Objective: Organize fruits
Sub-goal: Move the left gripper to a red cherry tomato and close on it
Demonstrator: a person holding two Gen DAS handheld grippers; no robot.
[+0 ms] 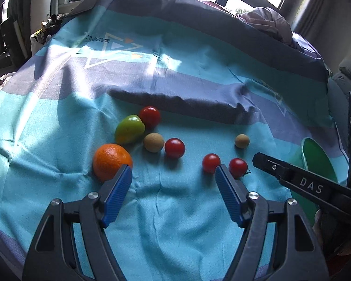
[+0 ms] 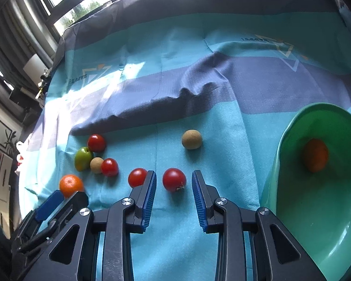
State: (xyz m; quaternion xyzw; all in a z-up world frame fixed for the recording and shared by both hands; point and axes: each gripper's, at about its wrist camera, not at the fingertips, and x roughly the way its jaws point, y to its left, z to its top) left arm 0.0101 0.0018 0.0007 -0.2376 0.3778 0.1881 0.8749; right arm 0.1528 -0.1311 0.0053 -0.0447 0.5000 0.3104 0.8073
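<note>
Right gripper (image 2: 174, 182) spread wide around stemmed tomato (image 2: 174, 179) left of green bowl (image 2: 292, 140), left gripper (image 1: 173, 175) also released; risk: round tomato squirts out if pinched off-center.

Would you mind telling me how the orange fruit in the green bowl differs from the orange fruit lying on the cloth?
The orange fruit in the green plastic bowl lies inside the bowl, shaded and dull; the orange fruit on the turquoise cloth lies in sunlight, bright and glossy. The bowl one sits alone to the right; the cloth one sits left, near the left gripper. Both are round and orange.
</note>
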